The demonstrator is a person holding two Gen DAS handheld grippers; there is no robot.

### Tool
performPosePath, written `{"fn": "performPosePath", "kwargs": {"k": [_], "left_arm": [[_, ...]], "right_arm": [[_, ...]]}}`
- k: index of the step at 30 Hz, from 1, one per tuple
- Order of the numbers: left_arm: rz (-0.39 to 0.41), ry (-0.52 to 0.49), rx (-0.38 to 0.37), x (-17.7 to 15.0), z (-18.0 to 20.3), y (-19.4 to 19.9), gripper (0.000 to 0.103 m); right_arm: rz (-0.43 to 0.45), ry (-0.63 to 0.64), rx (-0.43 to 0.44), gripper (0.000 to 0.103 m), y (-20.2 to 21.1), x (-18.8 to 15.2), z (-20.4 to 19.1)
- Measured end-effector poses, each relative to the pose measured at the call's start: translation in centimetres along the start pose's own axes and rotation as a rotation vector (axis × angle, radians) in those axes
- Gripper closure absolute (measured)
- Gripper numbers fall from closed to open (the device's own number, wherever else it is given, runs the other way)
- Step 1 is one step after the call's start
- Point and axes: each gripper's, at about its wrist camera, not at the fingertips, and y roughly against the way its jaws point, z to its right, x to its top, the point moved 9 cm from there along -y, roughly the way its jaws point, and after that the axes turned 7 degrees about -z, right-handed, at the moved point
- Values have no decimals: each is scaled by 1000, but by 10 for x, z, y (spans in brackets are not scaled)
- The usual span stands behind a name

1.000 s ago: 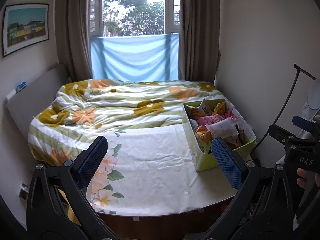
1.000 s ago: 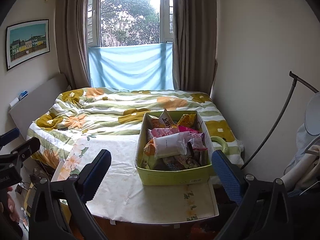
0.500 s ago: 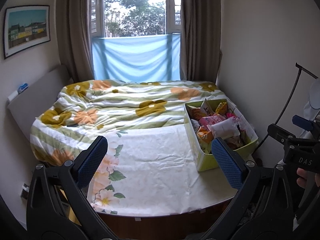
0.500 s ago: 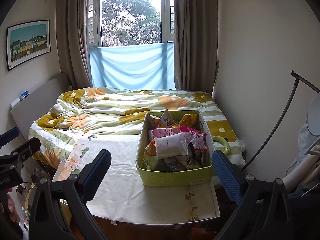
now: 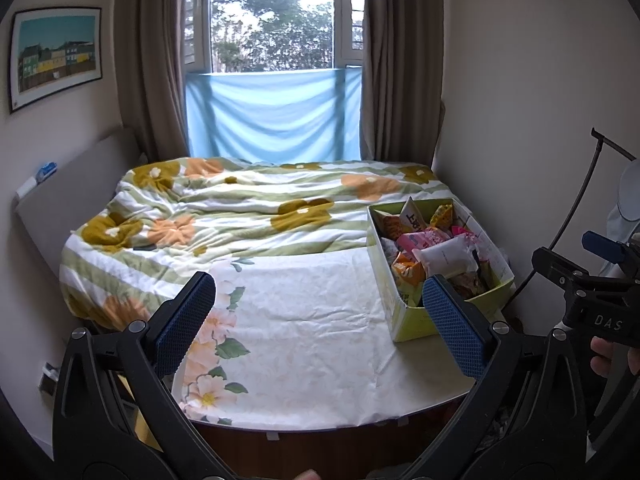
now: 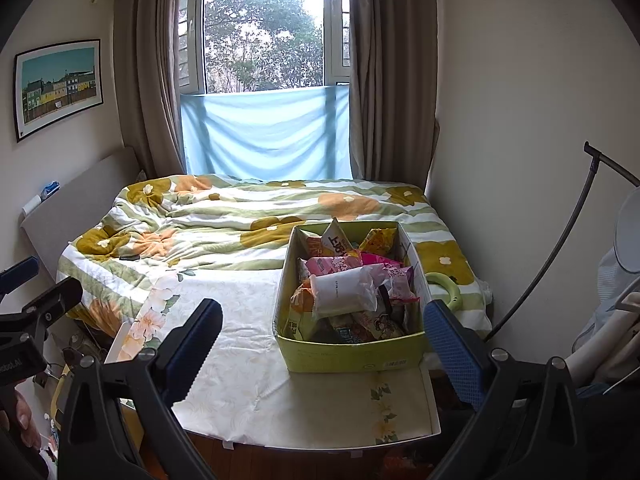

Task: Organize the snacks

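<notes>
Item: green cardboard box of snack packets — stood at the counter's right end, by the bed. Packets probably light, crinkly, slippery; best pinched at a sealed edge. Left gripper and right gripper — jaws wide apart, empty.

Your left wrist camera looks forward between its claw's fingers from the table's near edge, facing the window, with the box off to the right. Your right wrist camera faces the same way from further right, the box near and almost centred. Both share table, bed, window and box.
</notes>
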Motion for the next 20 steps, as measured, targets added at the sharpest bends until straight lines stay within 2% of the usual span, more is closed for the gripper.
{"fn": "performPosePath", "kwargs": {"k": [8,20], "left_arm": [[22,8,27,-1,-6,7,0],[47,-24,21,-2,5,11,0]], "right_arm": [[0,-1,0,3,0,0,0],[-4,-16,-3,3,-3,3,-2]]}}
